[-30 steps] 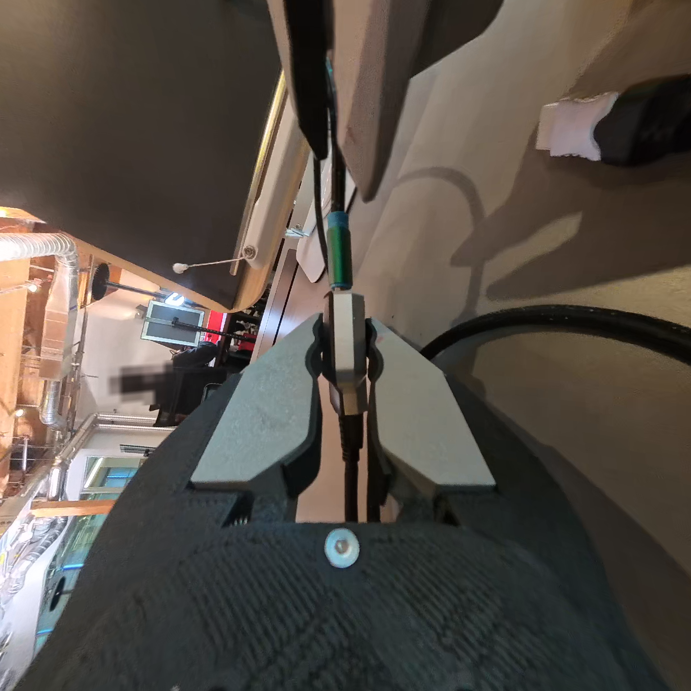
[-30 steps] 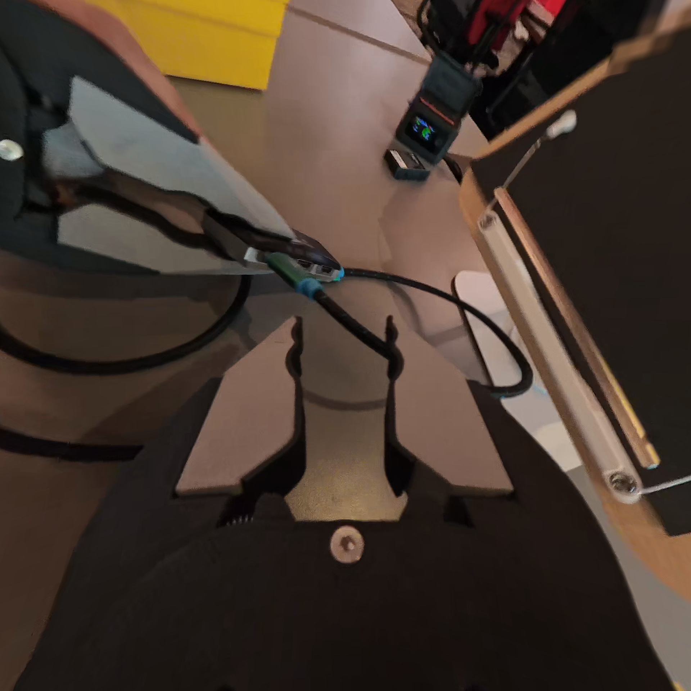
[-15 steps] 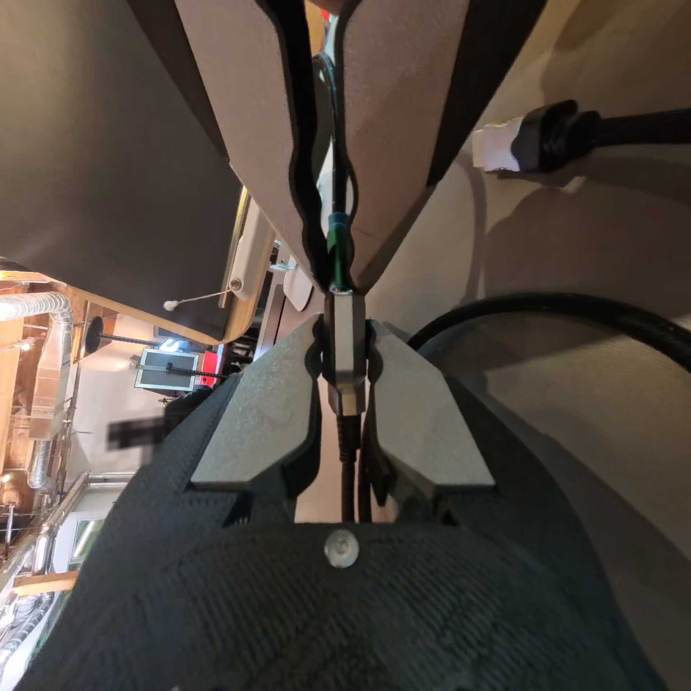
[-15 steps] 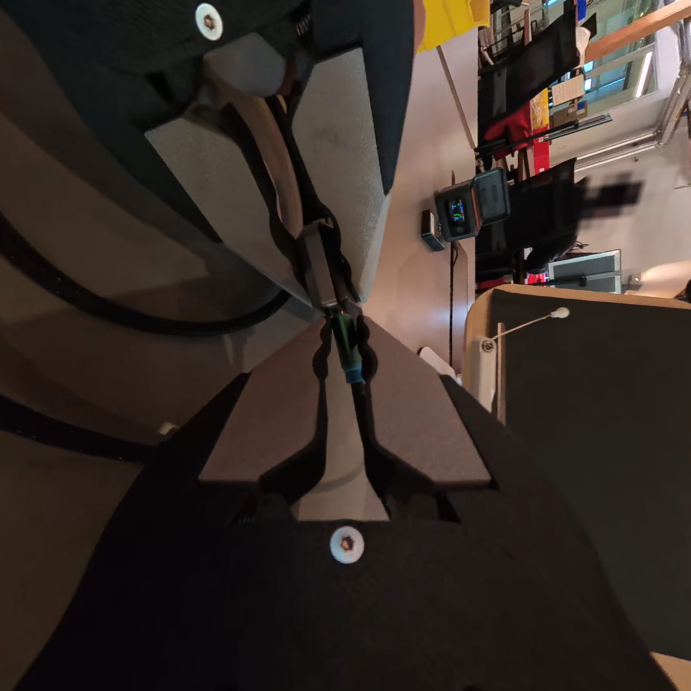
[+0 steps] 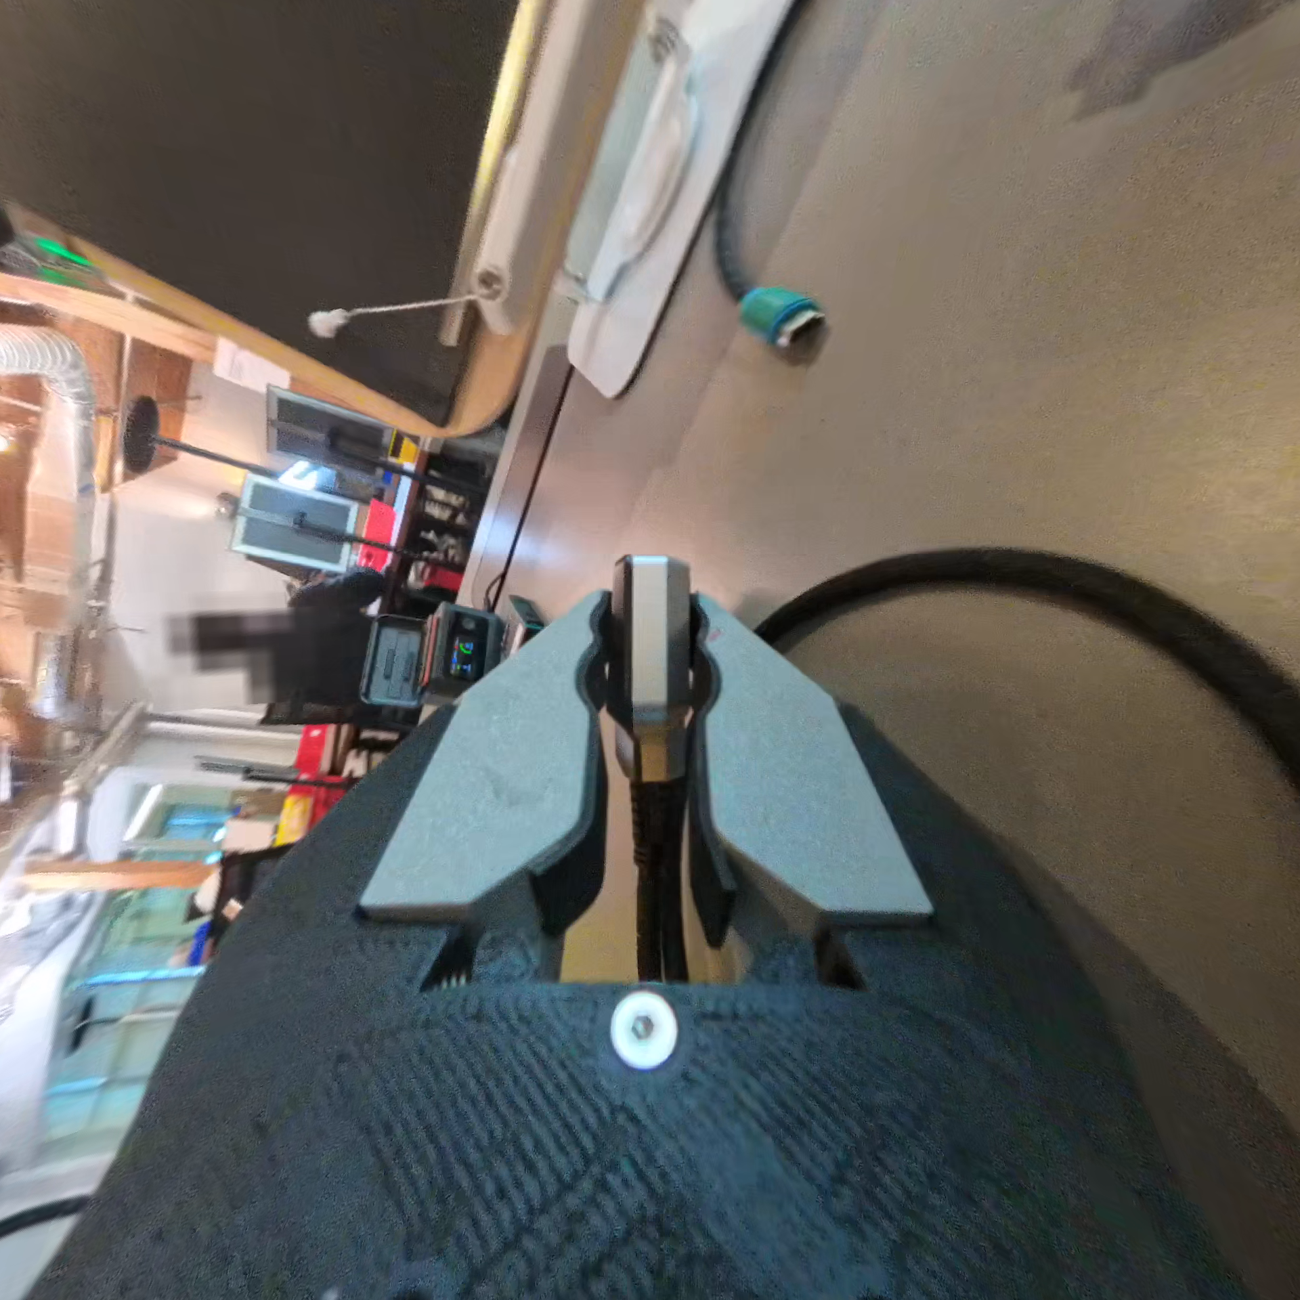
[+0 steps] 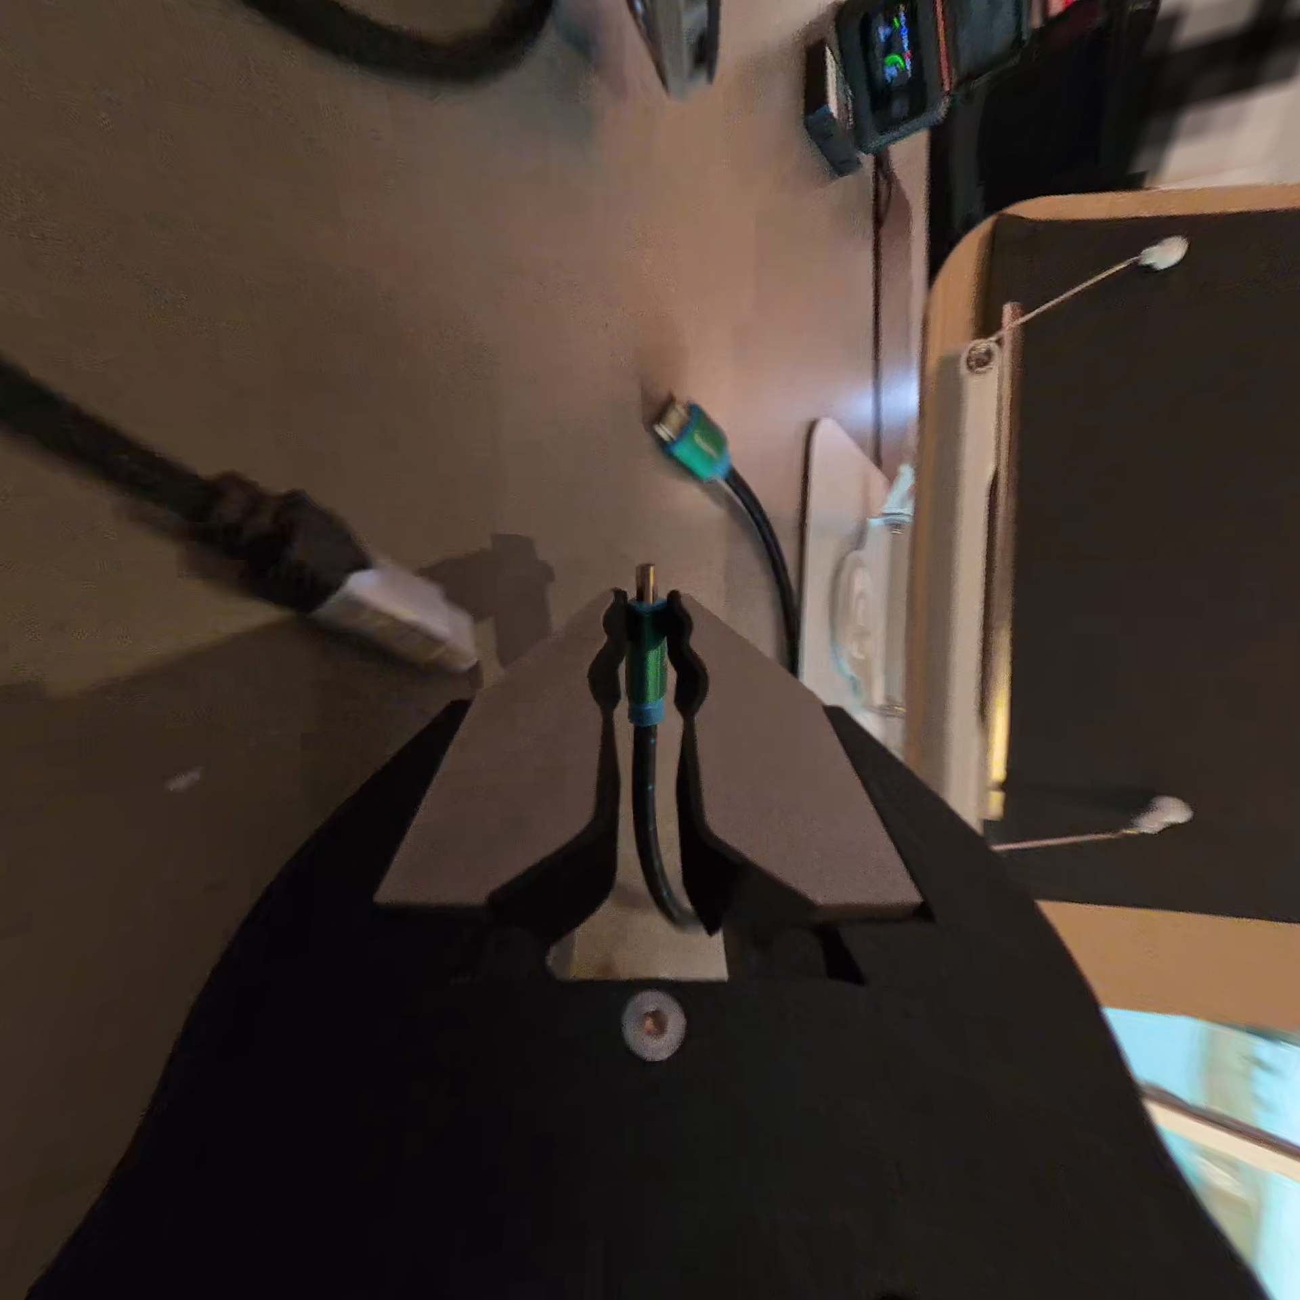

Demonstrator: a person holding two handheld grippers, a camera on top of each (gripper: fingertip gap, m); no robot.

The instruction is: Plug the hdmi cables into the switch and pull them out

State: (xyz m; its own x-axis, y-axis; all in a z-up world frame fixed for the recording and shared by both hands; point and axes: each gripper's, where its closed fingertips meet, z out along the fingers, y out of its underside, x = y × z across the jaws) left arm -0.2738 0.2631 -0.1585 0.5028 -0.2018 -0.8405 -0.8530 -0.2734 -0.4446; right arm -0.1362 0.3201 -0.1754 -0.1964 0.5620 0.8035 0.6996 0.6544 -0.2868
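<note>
- L gripper [image 5: 651, 619]: jaws closed tight on the switch [image 5: 648, 658], a slim grey metal block. It sits edge-on between the tips, long axis in line w/ the fingers, front end poking just past them. Its black lead runs back through the gap toward the camera.
- R gripper [image 6: 646, 605]: jaws closed on a green plug [image 6: 646, 665], also in line w/ the fingers. Metal tip sticks out just past the tips; thin black cable trails back between the jaws.
- Plug is out of the switch. No plug shows at the switch's front end in the L view.
- 2nd green plug [image 5: 777, 323] lies loose on the table [image 5: 1055, 352], well ahead of the L gripper, right of its axis. In the R view it's [image 6: 693, 440] ahead, slightly right, apart from the tips.
- Thick black cable [image 6: 267, 527] w/ a white-capped end lies on the table, left of the R tips. It's apart from them.
- Key relation: both held parts point forward along their own fingers, so mating again needs the 2 grippers nose-to-nose on 1 line. L gripper is barely visible, if at all, in the R view, so I can't tell how far apart they are.
- My read: 1 pull-out looks done. Next is either setting this plug down or going for another.
</note>
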